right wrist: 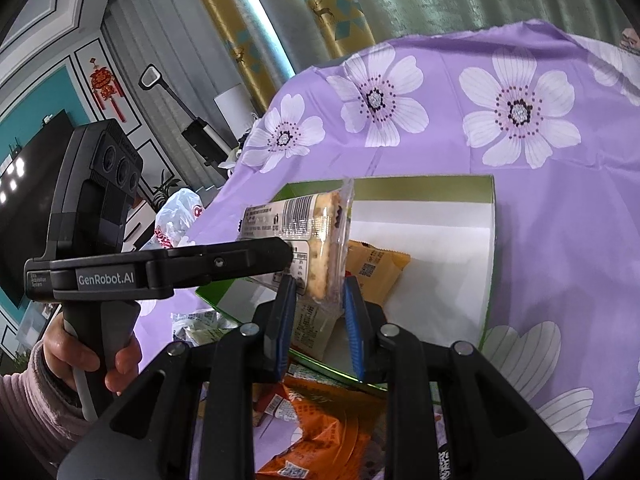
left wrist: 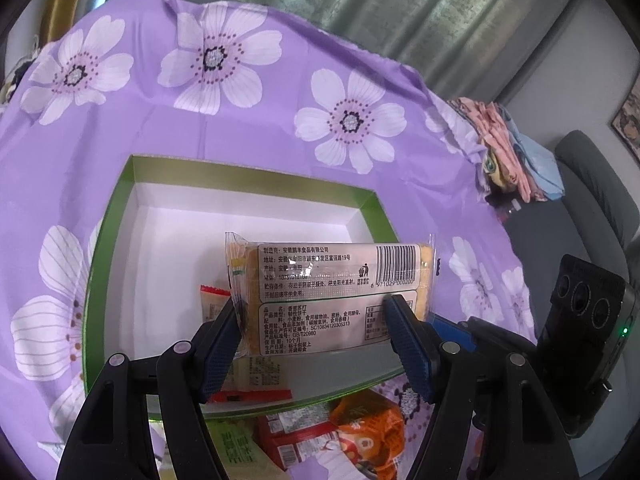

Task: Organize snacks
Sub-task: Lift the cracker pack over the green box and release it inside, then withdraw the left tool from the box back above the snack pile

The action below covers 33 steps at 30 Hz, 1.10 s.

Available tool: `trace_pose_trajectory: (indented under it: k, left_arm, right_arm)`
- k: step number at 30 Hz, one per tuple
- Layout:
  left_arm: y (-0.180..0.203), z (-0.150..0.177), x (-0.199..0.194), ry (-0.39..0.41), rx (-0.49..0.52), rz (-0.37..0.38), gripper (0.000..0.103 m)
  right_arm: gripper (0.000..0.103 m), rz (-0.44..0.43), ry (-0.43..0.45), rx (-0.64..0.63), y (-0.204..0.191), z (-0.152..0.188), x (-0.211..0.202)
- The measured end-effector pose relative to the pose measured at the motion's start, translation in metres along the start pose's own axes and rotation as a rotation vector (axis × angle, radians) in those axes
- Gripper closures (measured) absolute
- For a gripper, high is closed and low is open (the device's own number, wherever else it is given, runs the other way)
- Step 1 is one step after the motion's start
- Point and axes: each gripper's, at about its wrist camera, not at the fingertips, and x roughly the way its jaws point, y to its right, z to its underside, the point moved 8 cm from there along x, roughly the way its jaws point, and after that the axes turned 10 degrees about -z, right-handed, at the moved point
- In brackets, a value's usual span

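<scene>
My left gripper (left wrist: pixel 312 308) is shut on a clear cracker pack (left wrist: pixel 332 280) with a barcode label and holds it above the green box (left wrist: pixel 108 224) with a white inside. The pack also shows in the right wrist view (right wrist: pixel 316 236), held by the left gripper (right wrist: pixel 286 252) from the left. My right gripper (right wrist: pixel 320 288) sits just below the pack's end, fingers (right wrist: pixel 354 320) apart on both sides of it; I cannot tell if they touch it. A yellow snack packet (right wrist: pixel 376 270) and a red-edged packet (left wrist: pixel 214 300) lie in the box.
The box stands on a purple flowered tablecloth (left wrist: pixel 256 120). Loose snacks lie in front of the box: an orange bag (left wrist: pixel 368 432), a red box (left wrist: pixel 288 436) and a green pack (left wrist: pixel 234 448). Folded clothes (left wrist: pixel 508 152) and a grey chair (left wrist: pixel 592 184) are off the table's right edge.
</scene>
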Motion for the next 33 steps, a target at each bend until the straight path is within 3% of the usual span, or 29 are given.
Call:
trace_pose_trajectory:
  k: [23, 24, 29, 33]
  left_arm:
    - [-0.011, 0.009, 0.026, -0.077, -0.022, -0.045, 0.031]
    - [-0.011, 0.009, 0.026, -0.077, -0.022, -0.050, 0.031]
    - [-0.017, 0.006, 0.023, -0.063, -0.036, -0.071, 0.023]
    - [-0.020, 0.005, 0.015, -0.041, -0.029, -0.100, 0.011]
  right_arm:
    - [0.073, 0.027, -0.074, 0.043, 0.015, 0.013, 0.019]
    - [0.072, 0.030, -0.074, 0.044, 0.016, 0.013, 0.019]
    - [0.046, 0.057, -0.060, 0.040, 0.017, 0.011, 0.016]
    - [0.042, 0.071, -0.034, 0.037, 0.016, 0.008, 0.007]
